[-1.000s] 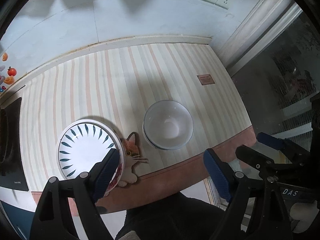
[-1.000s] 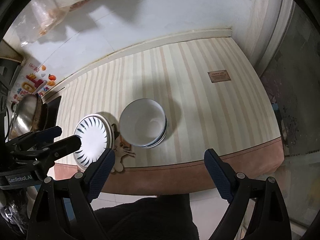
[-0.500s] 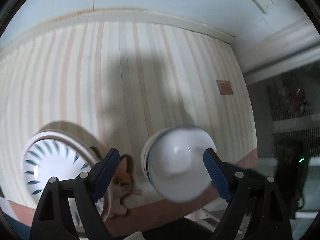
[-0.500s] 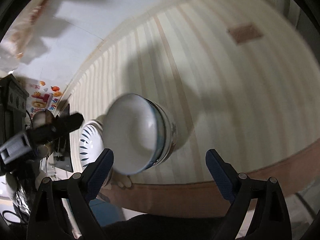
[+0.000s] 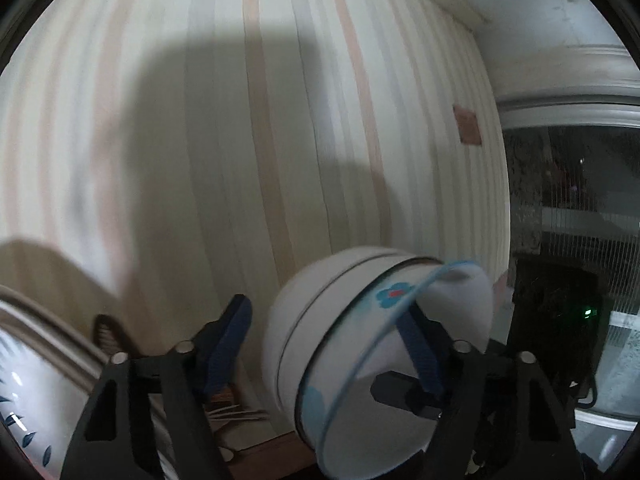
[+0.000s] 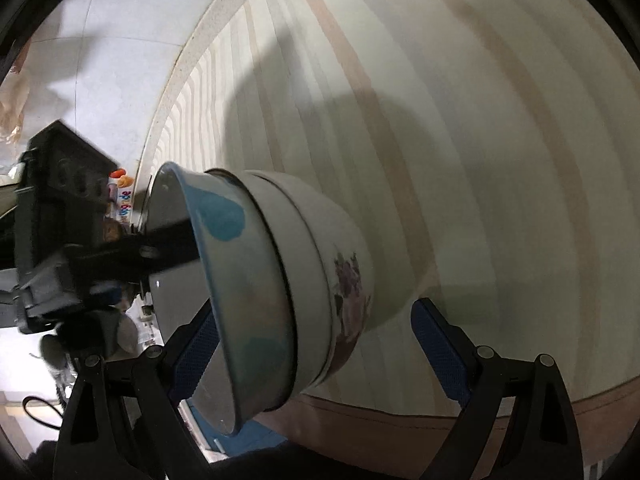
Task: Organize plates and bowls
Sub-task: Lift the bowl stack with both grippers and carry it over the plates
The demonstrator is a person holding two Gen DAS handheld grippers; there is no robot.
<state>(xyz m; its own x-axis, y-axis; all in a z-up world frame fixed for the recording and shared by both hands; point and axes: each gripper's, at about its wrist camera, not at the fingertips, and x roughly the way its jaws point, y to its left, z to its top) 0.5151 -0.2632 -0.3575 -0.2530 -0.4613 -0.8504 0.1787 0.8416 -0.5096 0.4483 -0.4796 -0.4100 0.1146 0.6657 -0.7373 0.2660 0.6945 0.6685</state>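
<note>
Straddling nested bowls (image 5: 360,344) on striped tablecloth (image 5: 240,120), both tools spread, white wall (image 6: 100,40) behind.

Hidden, cut off or blurred:

- Stacked bowls (image 5: 360,344): motion-blurred in my left view, rims smeared. How many bowls are nested, I cannot tell. My right view (image 6: 288,280) shows them sharper, but the flower print stays indistinct.
- My left gripper (image 5: 328,336): the right-hand pad (image 5: 416,344) is seen only through or behind the bowl wall, so whether it touches I cannot tell.
- My right gripper (image 6: 316,344): its left pad (image 6: 196,348) is partly covered by the bowl rim.
- Plate (image 5: 36,380): cut off by the left edge.
- Cat-shaped mat (image 5: 224,400): mostly behind my left finger.
- Stickers (image 6: 122,196): too small to read.
</note>
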